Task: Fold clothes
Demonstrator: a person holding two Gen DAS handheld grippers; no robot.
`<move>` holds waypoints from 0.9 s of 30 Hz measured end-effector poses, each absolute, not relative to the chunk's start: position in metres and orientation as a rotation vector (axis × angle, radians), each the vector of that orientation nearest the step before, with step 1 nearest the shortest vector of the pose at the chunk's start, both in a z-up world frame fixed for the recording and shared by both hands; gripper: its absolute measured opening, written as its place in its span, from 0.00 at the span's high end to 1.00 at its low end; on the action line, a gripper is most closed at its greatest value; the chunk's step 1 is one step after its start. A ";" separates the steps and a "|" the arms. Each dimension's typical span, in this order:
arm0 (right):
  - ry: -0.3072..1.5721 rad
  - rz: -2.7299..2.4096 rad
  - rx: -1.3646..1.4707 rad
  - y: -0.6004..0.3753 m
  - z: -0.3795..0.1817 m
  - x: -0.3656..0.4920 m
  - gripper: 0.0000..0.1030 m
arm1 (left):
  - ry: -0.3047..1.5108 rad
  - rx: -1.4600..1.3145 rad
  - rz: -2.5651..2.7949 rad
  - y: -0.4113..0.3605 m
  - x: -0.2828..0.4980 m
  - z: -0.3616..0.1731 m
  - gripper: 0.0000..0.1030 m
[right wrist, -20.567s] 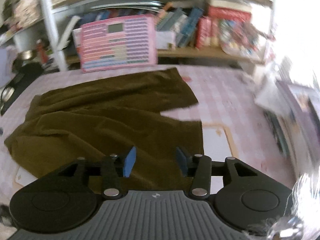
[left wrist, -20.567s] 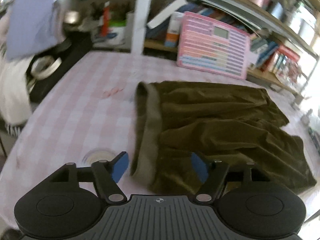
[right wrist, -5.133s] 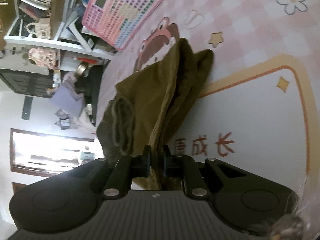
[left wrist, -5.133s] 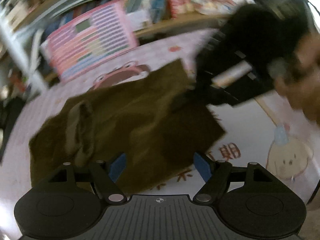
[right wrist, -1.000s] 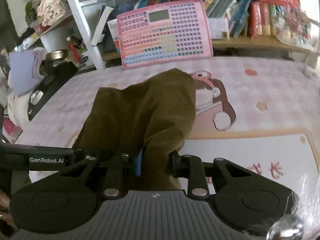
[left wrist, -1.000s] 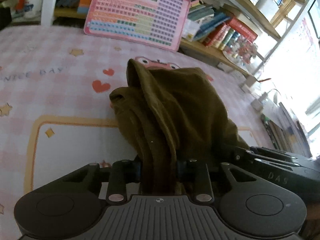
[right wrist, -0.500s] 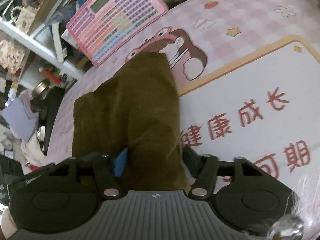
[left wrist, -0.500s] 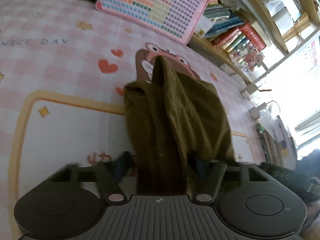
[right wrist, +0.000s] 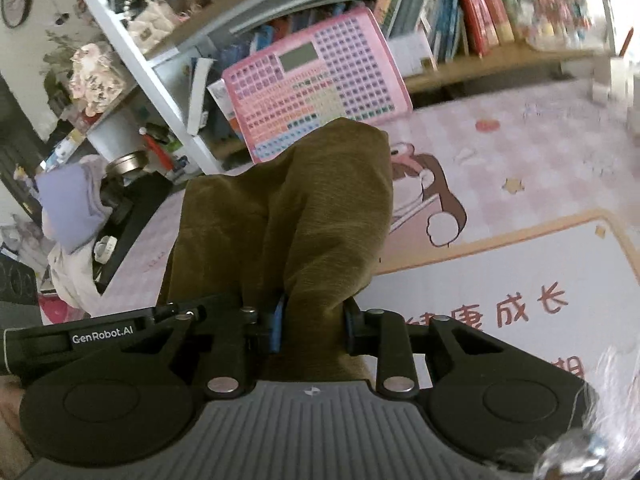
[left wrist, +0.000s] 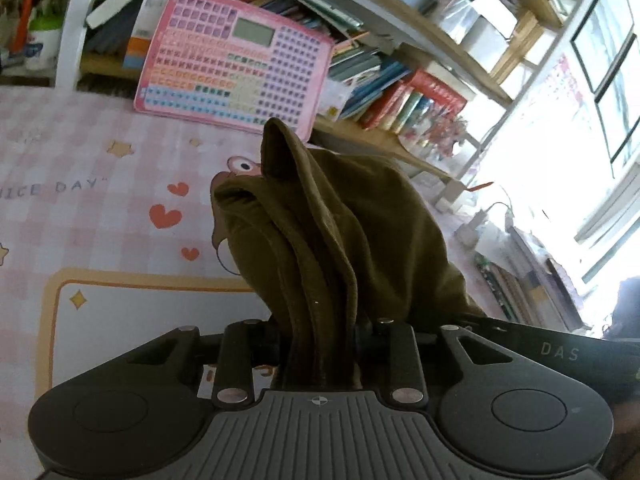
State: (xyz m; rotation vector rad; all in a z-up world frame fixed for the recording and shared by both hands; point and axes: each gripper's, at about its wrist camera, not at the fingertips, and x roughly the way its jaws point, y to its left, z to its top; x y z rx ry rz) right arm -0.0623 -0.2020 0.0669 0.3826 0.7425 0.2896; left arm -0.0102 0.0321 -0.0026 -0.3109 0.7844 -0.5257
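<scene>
We cannot see the near hem of the olive-brown garment (left wrist: 340, 240) in either wrist view: it drops behind each gripper body and is cut off there. On the left gripper (left wrist: 320, 340) both pads are buried in cloth. On the right gripper (right wrist: 312, 322) one blue pad edge shows at the left of the bunch; the other pad is covered. The right-hand part of the left view is blown out by window light, and the far right of the right view is blurred.

Containers: the shelf unit (left wrist: 420, 4) behind the table holds rows of books (left wrist: 416, 108) and boxes, titles unreadable. A pink keyboard toy (left wrist: 236, 68) leans against it.

Garment: dull olive, soft velvety nap, gathered into thick vertical folds. It hangs forward from both grippers, its far end over the bear print on the pink checked table mat (left wrist: 80, 160); we cannot tell whether that end touches the mat.

Left gripper: jaws have just been closing, now narrowed and clamped on a thick bunch of the garment. Right gripper: likewise just closing, now pinching a fold. The two grippers sit side by side, each one's body visible at the edge of the other's view.
</scene>
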 end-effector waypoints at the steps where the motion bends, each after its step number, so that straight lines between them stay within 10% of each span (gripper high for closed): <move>1: 0.741 0.286 0.376 -0.201 0.068 -0.064 0.75 | 0.783 -0.307 -0.529 0.032 -0.012 -0.002 0.72; 27: 0.733 0.360 0.424 -0.291 0.060 -0.064 0.75 | 0.816 -0.231 -0.438 -0.063 -0.023 0.014 0.72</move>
